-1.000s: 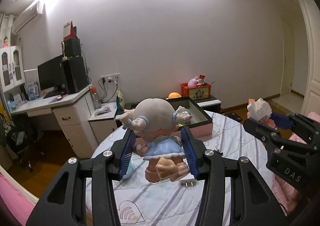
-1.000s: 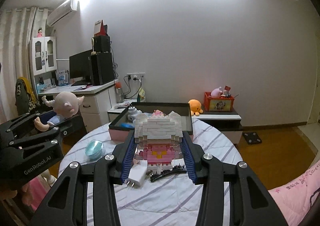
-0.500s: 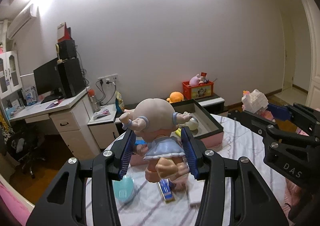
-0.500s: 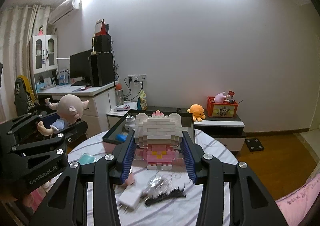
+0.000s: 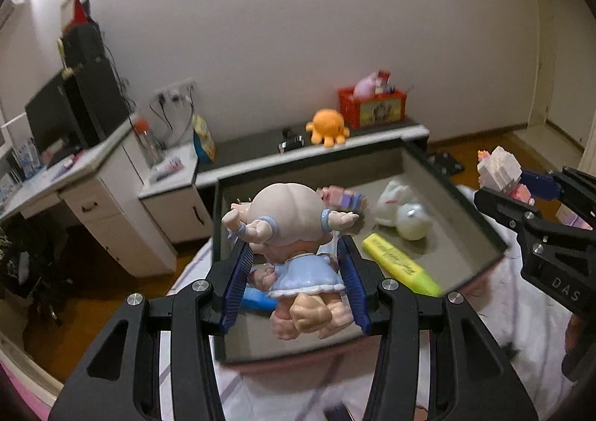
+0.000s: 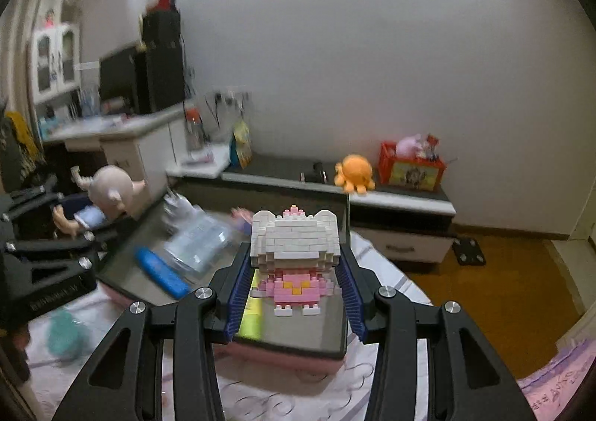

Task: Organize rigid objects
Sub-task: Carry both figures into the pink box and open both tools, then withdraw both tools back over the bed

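Doll figure clamped between left gripper pads, held over near-left part of tray; block figure pinched in right gripper, above tray's near-right corner; yellow highlighter, white bunny inside tray

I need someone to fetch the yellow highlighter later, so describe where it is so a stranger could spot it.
Find the grey tray on the table. The highlighter lies flat inside near its front right, below the white toys. It is the only bright yellow, long thing there.
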The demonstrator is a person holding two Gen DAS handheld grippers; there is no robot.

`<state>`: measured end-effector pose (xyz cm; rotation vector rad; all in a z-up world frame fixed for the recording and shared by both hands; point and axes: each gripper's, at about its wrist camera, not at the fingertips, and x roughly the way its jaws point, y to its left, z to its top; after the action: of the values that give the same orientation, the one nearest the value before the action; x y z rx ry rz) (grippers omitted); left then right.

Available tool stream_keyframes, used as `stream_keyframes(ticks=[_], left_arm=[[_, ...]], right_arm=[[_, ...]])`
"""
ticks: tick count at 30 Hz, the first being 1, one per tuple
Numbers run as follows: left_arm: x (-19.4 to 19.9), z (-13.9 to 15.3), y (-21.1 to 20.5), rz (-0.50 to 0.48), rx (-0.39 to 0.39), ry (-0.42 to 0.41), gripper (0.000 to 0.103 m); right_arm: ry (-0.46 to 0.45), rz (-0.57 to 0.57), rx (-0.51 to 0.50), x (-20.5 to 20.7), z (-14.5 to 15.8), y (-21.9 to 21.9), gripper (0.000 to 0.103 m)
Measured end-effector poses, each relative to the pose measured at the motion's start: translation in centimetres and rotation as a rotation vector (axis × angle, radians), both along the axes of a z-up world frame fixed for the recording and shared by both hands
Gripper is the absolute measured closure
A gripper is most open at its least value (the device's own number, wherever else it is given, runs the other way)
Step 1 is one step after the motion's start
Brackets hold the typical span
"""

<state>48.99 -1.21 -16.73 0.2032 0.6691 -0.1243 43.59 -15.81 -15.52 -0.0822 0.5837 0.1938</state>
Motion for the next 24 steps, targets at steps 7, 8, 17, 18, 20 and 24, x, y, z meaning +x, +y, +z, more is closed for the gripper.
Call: stream_keyframes(ticks=[7,8,17,18,20,24], left_arm=[[2.7,-3.3,-0.8,-0.010,0.025,0.088,0.063],[2.8,-3.1,-0.7,-0.012,0.023,0.086,0.063],[1.1,-2.3,1.2,0.016,-0.031,0.080,0.038],[0.3,-1.8,1.3,0.022,-0.028,0.054,0.027],[-1.1,-0.7,1.7,0.031,-0.030,0.010,0.023],[-6.2,2.4,2.7,0.064,-0.065,-0.104,0.012]], right_arm=[[0.140,0.036,-0.010,3.3,-4.6,0.4,0.057],[0.146,0.042,-0.009,3.2,-4.9,0.6,0.057],[0.201,0.041,0.014,3.6,-5.9,0.5,0.053],[0.191,0.036,0.023,3.4,-5.6,0.4,0.048],[0.150,0.021,0.032,2.3,-4.4,0.1,0.022],[0.072,0.010,0.052,-0.7,-1.1,-0.1,0.022]])
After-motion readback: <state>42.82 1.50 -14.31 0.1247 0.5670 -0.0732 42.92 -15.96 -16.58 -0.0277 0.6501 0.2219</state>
